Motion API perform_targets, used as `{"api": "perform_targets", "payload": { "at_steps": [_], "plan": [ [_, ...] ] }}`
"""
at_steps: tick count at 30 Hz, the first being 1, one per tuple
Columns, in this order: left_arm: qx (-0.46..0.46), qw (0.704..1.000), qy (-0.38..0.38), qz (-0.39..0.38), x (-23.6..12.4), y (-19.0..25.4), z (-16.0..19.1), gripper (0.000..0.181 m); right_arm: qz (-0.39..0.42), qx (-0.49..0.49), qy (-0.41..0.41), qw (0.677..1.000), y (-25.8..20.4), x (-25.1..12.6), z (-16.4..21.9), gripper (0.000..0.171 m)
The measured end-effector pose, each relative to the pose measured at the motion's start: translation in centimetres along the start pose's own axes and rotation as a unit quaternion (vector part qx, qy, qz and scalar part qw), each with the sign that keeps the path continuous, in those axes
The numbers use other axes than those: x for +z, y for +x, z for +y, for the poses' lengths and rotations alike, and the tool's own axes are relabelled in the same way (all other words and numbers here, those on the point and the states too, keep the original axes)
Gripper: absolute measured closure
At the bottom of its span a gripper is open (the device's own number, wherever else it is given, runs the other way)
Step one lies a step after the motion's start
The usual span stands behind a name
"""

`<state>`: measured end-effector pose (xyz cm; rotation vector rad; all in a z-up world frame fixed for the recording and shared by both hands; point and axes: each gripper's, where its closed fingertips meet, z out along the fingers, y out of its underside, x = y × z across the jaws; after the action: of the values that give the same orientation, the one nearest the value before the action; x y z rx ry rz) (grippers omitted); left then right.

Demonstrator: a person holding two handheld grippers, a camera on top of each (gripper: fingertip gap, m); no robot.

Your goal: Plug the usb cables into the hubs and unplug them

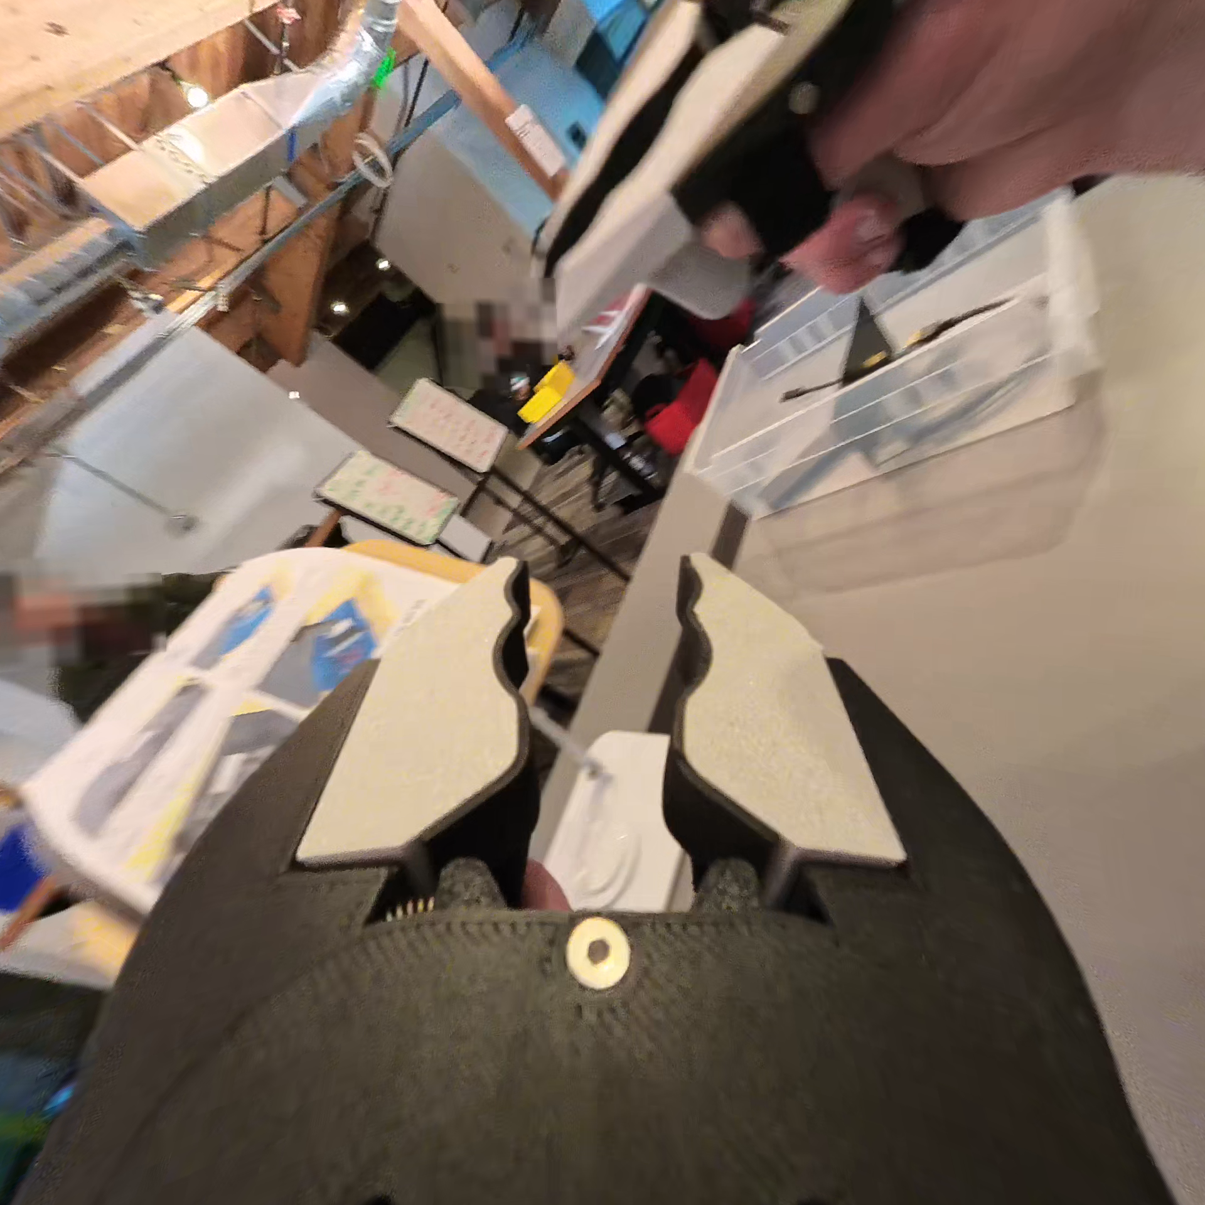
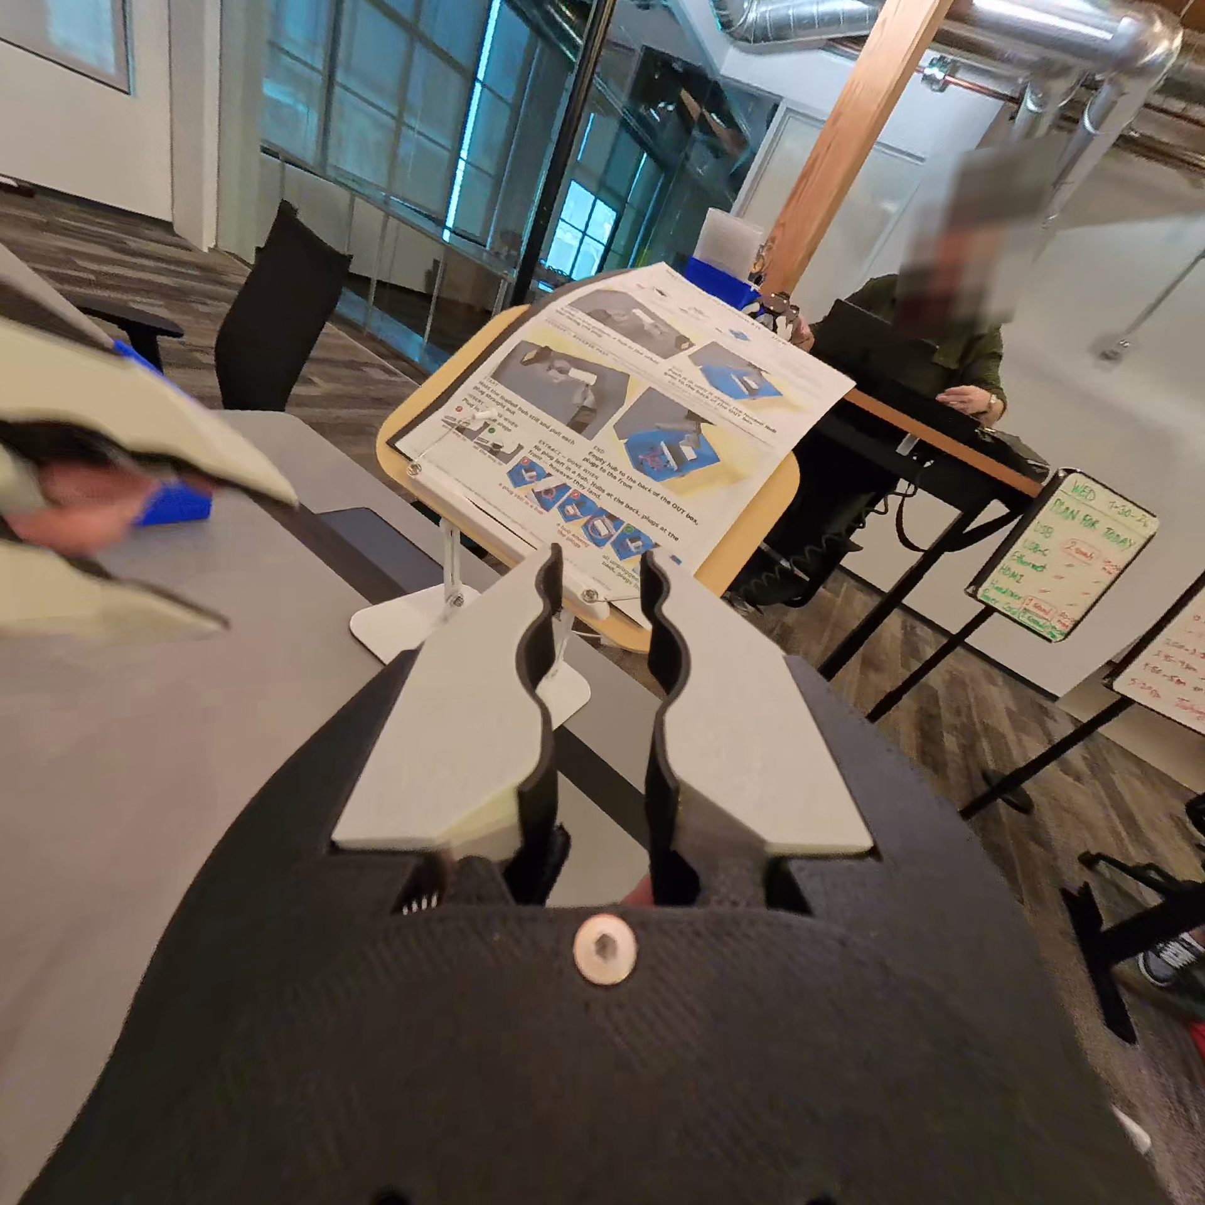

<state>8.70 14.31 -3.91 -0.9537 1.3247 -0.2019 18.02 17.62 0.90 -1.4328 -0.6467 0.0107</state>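
while both point past the grey table (image 2: pixel 195 717), left gripper (image 1: pixel 600 587) jaws parted, empty, right gripper (image 2: pixel 600 574) likewise

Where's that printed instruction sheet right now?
In the right wrist view, the sheet leans on a wooden stand at the grey table's far edge, just beyond the right tongs. The left wrist view shows it at lower left.

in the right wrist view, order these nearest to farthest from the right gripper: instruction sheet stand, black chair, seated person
From the right gripper:
1. Instruction sheet stand, just ahead on the table edge.
2. Black chair, off to the left on the carpet.
3. Seated person, far right behind a desk; its order with the chair is close.
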Motion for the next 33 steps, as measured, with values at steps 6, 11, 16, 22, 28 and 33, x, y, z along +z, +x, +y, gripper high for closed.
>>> {"api": "perform_targets", "payload": {
  "at_steps": [6,11,16,22,28,33],
  "plan": [
    [0.14,0.982,-0.125,0.001,-6.4,-7.0,3.3,0.141,-0.018,-0.011,-0.026,0.999,-0.9,1.3,2.4,0.152],
    [0.218,0.923,-0.317,0.032,-16.3,-12.8,13.7,0.149,-0.025,-0.022,-0.05,0.998,-1.4,2.3,4.3,0.152],
    [0.18,0.867,-0.458,0.079,-26.3,-15.9,25.1,0.153,-0.034,-0.03,-0.074,0.996,-2.3,3.4,6.4,0.152],
    [0.097,0.826,-0.531,0.163,-33.6,-15.1,34.7,0.16,-0.056,-0.039,-0.096,0.993,-4.2,4.6,8.4,0.152],
    [0.057,0.795,-0.544,0.263,-34.0,-11.6,39.5,0.131,-0.076,-0.017,-0.116,0.99,-5.3,5.6,10.5,0.153],
    [0.063,0.801,-0.525,0.282,-32.0,-11.2,41.6,0.134,-0.078,-0.027,-0.132,0.988,-5.8,6.1,12.0,0.153]
  ]
}}
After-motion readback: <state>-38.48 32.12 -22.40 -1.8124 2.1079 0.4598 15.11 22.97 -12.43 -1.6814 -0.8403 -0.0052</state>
